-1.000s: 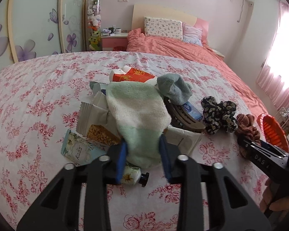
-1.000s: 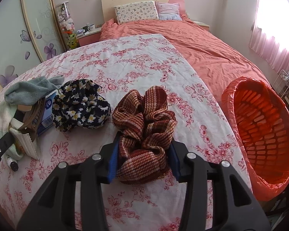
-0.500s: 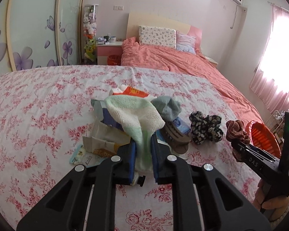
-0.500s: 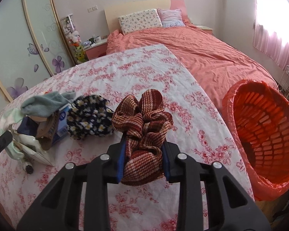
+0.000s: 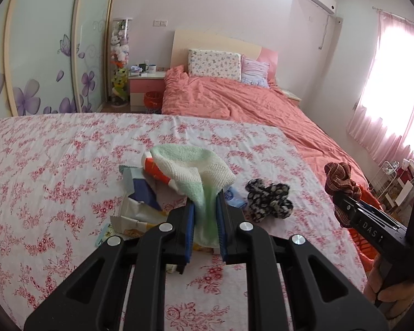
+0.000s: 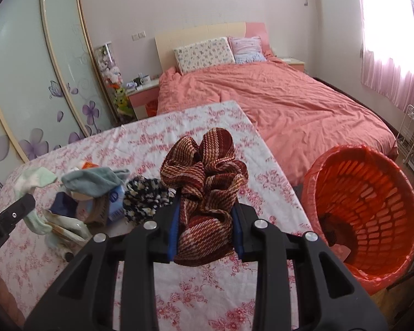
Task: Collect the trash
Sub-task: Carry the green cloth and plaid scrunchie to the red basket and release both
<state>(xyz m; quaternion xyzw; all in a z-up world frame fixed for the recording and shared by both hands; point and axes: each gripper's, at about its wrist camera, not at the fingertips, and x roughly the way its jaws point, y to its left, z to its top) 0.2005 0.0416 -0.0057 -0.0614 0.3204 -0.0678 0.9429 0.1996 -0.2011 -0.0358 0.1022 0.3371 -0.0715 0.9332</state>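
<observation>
Our left gripper (image 5: 205, 222) clamps a pale green sock (image 5: 196, 171); our right gripper (image 6: 205, 230) clamps a maroon striped scrunchie (image 6: 207, 176) beside the orange basket (image 6: 364, 207).

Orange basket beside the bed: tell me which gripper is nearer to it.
Right. The right gripper, shut on the striped scrunchie, is beside the orange basket. The left gripper holds a green sock over the pile, farther off.
</observation>
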